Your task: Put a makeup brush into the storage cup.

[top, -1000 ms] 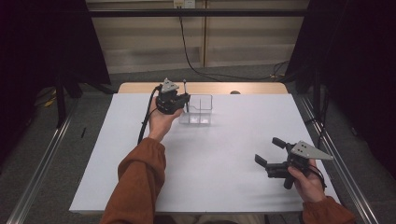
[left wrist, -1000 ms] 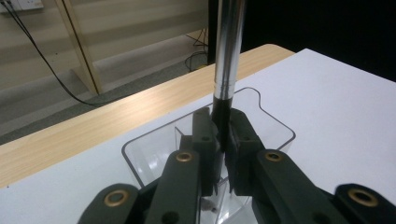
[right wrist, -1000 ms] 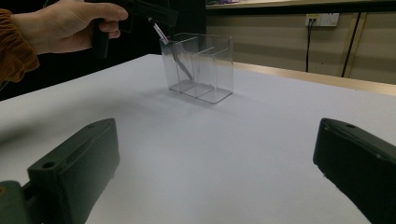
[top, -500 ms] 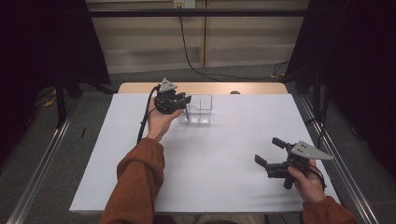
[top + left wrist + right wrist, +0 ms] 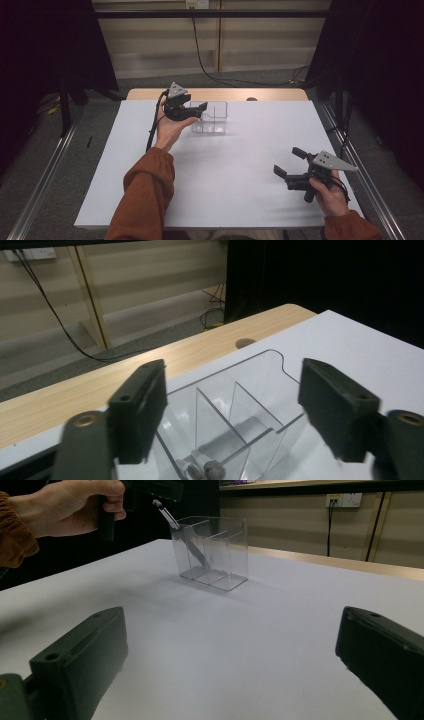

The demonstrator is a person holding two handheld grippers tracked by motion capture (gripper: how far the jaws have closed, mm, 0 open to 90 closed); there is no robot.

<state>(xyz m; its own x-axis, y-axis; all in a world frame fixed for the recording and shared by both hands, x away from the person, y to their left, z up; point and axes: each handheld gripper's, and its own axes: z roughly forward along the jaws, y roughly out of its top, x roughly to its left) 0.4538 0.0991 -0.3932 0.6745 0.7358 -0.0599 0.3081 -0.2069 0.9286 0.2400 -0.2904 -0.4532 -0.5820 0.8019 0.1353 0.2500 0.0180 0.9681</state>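
On the white worktop, the left tool is hovering over the clear divided organizer, its jaws just opening, the pen leaning inside.

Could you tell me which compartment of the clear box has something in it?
The end compartment right under the left tool; pen-like sticks lean inside it.
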